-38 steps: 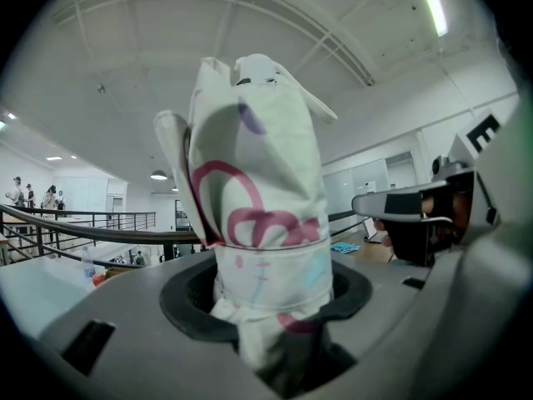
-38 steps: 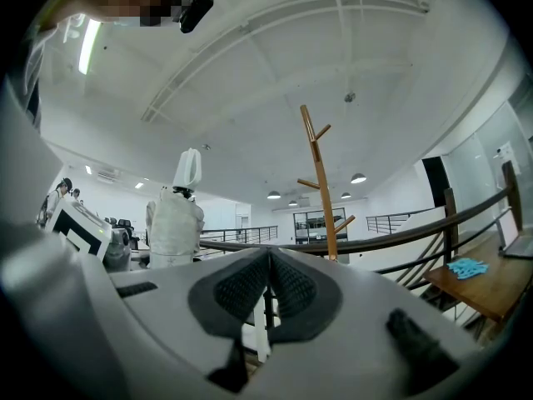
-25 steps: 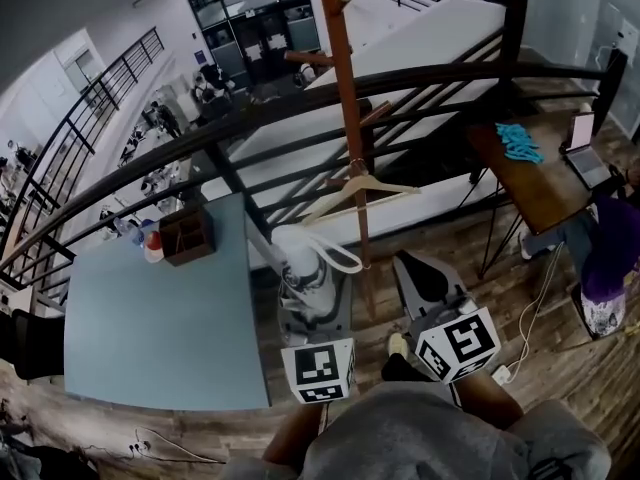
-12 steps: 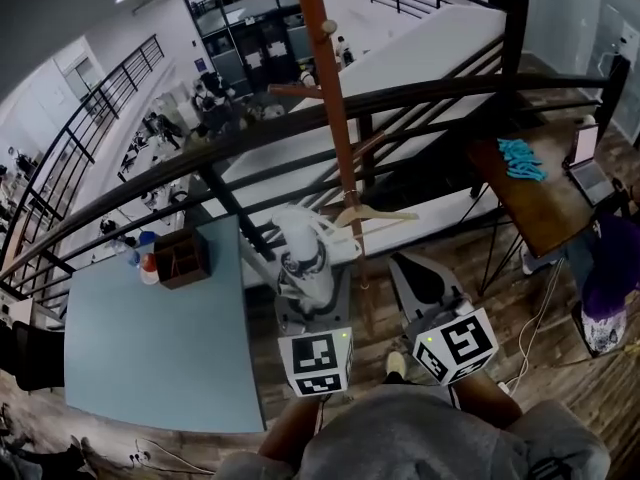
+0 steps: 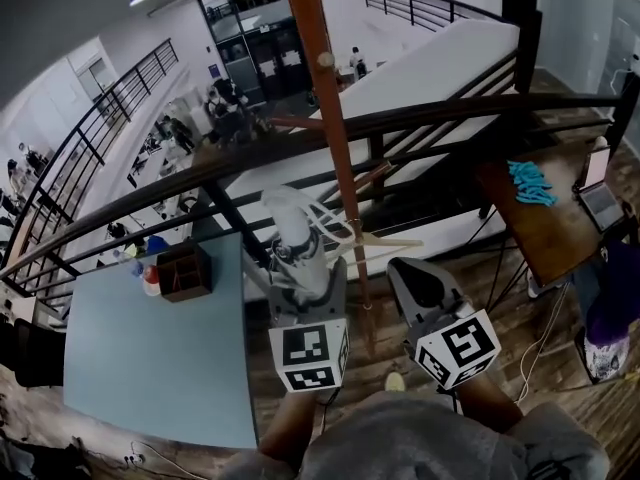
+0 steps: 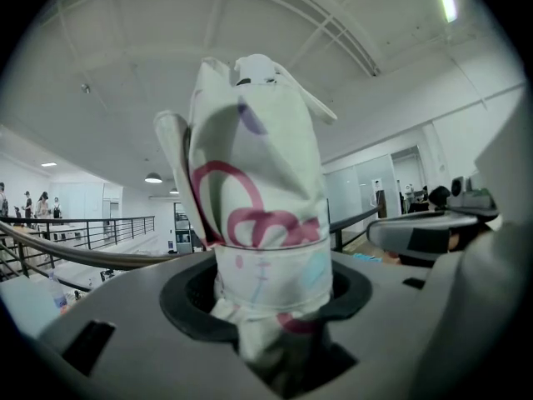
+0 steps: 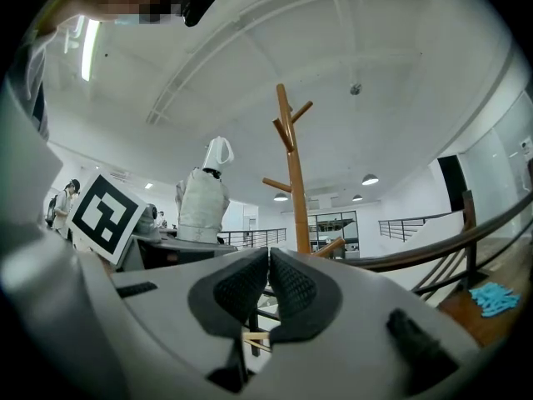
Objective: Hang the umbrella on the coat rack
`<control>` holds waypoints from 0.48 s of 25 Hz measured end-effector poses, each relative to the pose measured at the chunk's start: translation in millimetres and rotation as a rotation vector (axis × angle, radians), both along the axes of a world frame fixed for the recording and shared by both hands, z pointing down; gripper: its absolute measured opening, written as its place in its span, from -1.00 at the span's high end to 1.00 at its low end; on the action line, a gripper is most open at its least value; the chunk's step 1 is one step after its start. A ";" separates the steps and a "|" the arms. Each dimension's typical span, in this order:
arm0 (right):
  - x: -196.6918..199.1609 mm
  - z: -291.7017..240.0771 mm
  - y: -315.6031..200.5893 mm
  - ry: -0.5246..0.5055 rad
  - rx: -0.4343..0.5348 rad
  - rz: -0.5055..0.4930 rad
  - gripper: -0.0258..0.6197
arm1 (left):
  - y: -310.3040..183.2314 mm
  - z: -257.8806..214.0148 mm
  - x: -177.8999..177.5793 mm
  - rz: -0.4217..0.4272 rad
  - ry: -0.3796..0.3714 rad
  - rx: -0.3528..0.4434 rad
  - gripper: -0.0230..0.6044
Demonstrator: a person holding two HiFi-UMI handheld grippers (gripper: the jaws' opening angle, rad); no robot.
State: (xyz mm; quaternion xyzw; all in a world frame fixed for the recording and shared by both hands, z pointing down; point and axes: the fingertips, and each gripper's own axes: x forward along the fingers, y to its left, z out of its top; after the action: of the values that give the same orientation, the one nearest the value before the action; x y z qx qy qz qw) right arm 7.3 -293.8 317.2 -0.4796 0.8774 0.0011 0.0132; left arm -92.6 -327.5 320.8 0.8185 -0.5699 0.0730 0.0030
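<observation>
Umbrella upright in my left jaws, close beside the coat rack, not yet hung

The coat rack [image 5: 325, 118] is a tall thin pole just right of my load, and I judge a sideways knock could rock it against the railing [image 5: 450, 113] behind; the folded umbrella [image 5: 297, 243] stands on end in my left gripper [image 5: 300, 280], whose jaws are spread wide and pressed on its soft fabric, so it may slide or lean if I tip it toward a peg; my right gripper [image 5: 418, 280] has its jaws closed together on nothing, so it cannot steady anything as it is; the wooden hanger [image 5: 385, 240] low on the pole may snag; the limp strap loop [image 7: 218, 150] on top looks narrow and could easily miss a peg [image 7: 275, 185].
</observation>
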 end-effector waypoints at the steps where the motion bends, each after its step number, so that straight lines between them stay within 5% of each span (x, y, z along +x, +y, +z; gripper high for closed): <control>1: 2.0 -0.8 -3.5 -0.001 0.001 -0.004 0.84 | -4.4 -5.1 1.6 -0.004 0.000 0.009 0.12; 12: 17.2 0.6 -35.6 -0.002 0.017 -0.058 0.84 | -41.6 -44.8 14.3 -0.034 -0.018 0.062 0.12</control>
State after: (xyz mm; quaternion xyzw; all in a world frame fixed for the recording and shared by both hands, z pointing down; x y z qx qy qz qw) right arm 24.5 -329.4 317.8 -0.4537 0.8910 0.0077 0.0180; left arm -78.3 -369.1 276.0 0.8076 -0.5858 0.0624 -0.0261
